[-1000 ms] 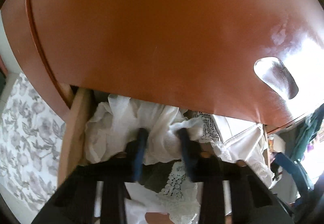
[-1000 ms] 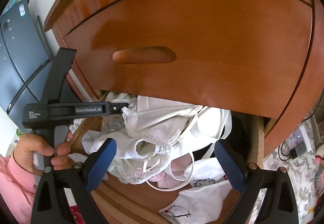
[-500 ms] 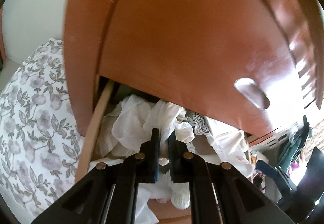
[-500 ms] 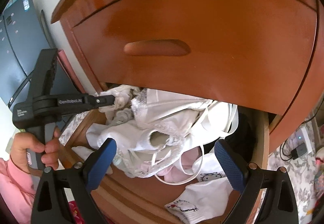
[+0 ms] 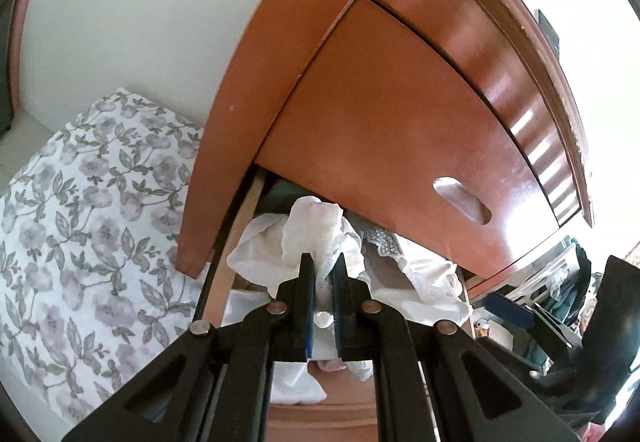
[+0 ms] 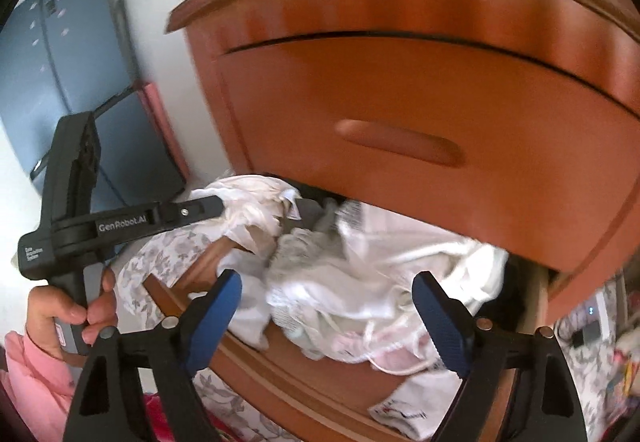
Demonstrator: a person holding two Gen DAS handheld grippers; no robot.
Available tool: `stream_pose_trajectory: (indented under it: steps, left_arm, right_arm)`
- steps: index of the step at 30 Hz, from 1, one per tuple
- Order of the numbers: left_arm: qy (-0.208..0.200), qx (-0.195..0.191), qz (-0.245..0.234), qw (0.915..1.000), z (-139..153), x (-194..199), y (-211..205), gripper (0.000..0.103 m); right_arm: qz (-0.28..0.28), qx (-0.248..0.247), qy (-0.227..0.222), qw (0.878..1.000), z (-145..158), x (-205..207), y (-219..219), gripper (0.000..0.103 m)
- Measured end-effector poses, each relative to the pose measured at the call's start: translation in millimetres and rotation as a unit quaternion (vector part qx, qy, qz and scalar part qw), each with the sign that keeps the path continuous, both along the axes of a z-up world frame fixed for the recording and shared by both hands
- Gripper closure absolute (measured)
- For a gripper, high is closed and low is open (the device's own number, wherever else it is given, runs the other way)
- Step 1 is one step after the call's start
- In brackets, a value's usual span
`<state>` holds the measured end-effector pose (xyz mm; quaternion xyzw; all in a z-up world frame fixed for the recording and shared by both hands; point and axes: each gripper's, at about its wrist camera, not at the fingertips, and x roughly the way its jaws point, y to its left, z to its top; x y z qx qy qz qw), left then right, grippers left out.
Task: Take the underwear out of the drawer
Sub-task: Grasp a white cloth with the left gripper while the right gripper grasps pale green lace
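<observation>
A white piece of underwear (image 5: 316,230) is pinched in my left gripper (image 5: 322,262), which is shut on it and holds it raised above the open wooden drawer (image 5: 248,238). In the right wrist view the same white underwear (image 6: 256,210) hangs from the left gripper (image 6: 224,208) over the drawer's left corner. A heap of white garments (image 6: 384,274) fills the drawer (image 6: 304,382). My right gripper (image 6: 326,316) is open in front of the drawer, its blue pads (image 6: 212,318) wide apart with nothing between them.
The closed upper drawer front (image 6: 440,130) with its oval handle recess (image 6: 400,142) overhangs the open drawer. A floral fabric (image 5: 88,218) lies left of the dresser. A dark blue cabinet (image 6: 68,62) stands far left. A hand (image 6: 68,314) in a pink sleeve holds the left gripper.
My left gripper closed on the white underwear and lifted it up and back out of the drawer. The right gripper drew back a little and stayed open.
</observation>
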<state>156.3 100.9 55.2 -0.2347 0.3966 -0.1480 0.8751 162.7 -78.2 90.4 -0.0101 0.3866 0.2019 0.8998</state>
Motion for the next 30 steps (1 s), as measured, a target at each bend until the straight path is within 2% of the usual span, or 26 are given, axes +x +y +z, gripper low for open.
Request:
stream_pose_trajectory:
  steps: [5, 11, 21, 27, 29, 30]
  left_arm:
    - [0.007, 0.000, 0.007, 0.9999, -4.1, -1.2, 7.5, 0.096]
    - [0.012, -0.002, 0.008, 0.9999, -8.7, -2.3, 10.5, 0.095]
    - [0.013, -0.003, 0.009, 0.9999, -9.2, -1.7, 9.7, 0.095]
    - [0.018, -0.005, 0.005, 0.9998, -11.1, -1.4, 10.5, 0.095]
    - [0.020, -0.005, 0.006, 0.9998, -11.8, -1.4, 10.7, 0.095]
    - [0.022, -0.006, 0.006, 0.9997, -12.3, -1.3, 11.0, 0.095]
  right_arm:
    - [0.043, -0.027, 0.039, 0.998, -14.7, 19.8, 37.6, 0.035]
    - [0.072, -0.053, 0.076, 0.993, -35.8, 41.0, 65.3, 0.048]
    - [0.062, -0.087, 0.120, 0.987, -61.0, 67.5, 76.7, 0.052]
    - [0.042, -0.101, 0.144, 0.984, -70.6, 73.1, 65.1, 0.070]
    - [0.038, -0.101, 0.149, 0.983, -73.3, 75.6, 61.9, 0.085]
    - [0.036, -0.100, 0.151, 0.983, -73.6, 75.8, 60.2, 0.089]
